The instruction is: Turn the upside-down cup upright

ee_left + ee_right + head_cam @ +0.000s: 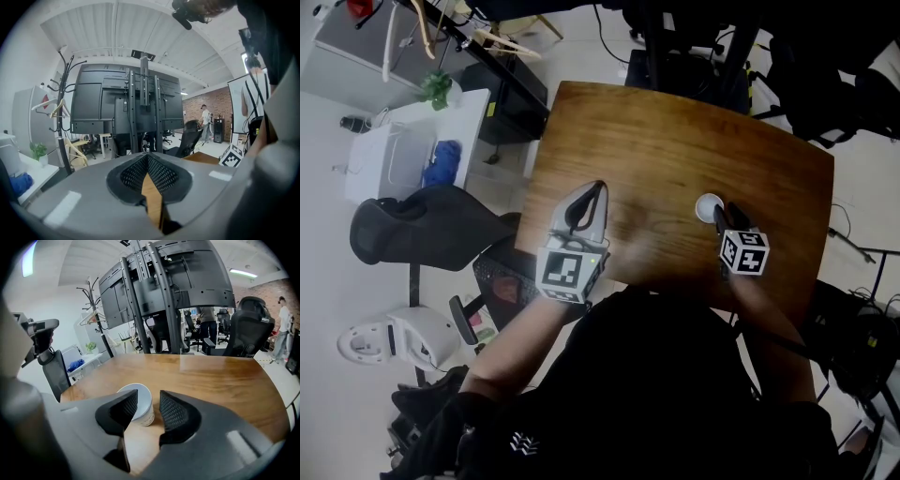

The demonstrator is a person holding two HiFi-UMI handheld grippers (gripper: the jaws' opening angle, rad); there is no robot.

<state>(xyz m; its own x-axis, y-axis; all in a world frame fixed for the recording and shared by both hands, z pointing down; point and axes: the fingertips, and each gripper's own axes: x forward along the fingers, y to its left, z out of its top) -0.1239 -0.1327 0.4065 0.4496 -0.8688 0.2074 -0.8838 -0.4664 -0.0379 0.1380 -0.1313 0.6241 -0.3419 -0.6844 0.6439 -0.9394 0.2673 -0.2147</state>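
Cup (144, 408) upright — just beyond right gripper (147, 398) jaws

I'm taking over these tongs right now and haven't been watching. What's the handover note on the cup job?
Left tongs: shut, empty, over the left side of the table, away from the cup.
Right tongs: open, not gripping; the cup stands at their tips, partly behind one pad.
Cup: on the table, apparently mouth up.
Done: the flip looks complete.
Left: probably just draw the right tongs back without knocking the cup, then check that it stands steady.
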